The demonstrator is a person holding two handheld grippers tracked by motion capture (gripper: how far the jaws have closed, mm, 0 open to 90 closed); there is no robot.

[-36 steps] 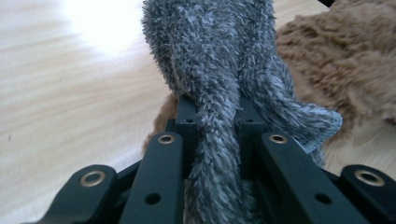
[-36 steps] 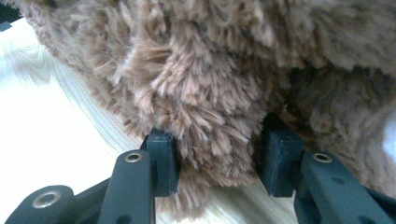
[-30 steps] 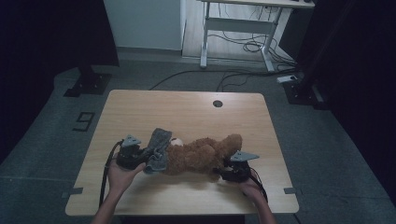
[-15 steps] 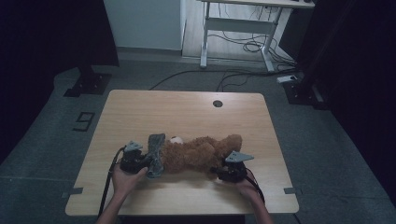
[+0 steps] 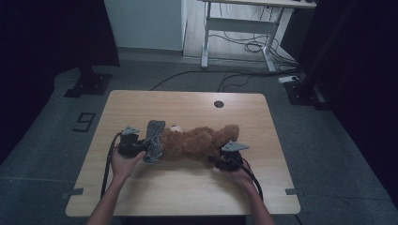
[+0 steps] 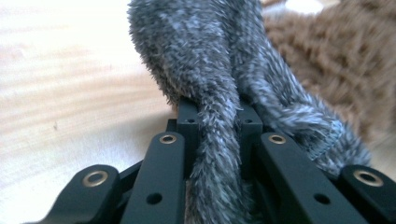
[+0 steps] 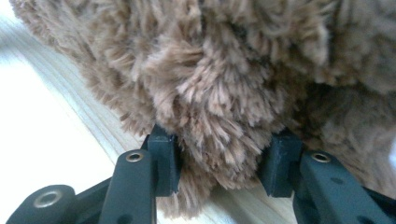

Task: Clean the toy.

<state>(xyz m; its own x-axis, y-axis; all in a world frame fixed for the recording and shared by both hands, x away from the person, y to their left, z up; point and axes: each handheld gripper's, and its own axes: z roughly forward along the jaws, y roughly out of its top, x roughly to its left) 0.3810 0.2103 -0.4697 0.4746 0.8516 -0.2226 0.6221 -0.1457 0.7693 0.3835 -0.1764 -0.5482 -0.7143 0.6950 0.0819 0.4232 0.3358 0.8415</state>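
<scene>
Both hands have drawn nearer — left gripper (image 5: pixel 143 149) pinching grey cloth (image 5: pixel 154 140), right gripper (image 5: pixel 217 162) clasping teddy (image 5: pixel 195 144).

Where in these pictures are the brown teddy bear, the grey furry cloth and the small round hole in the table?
brown teddy bear (image 5: pixel 197 143), high view, middle of its body.
grey furry cloth (image 6: pixel 205 74), left gripper view, the fold above the jaws.
round hole (image 5: pixel 218 104), high view, its centre.

You're in a lab-like recording space: dark curtains (image 5: pixel 51 33), grey floor (image 5: pixel 328 140), a bare wooden table (image 5: pixel 187 187), loose cables (image 5: pixel 244 47) under a desk frame (image 5: pixel 239 23)
</scene>
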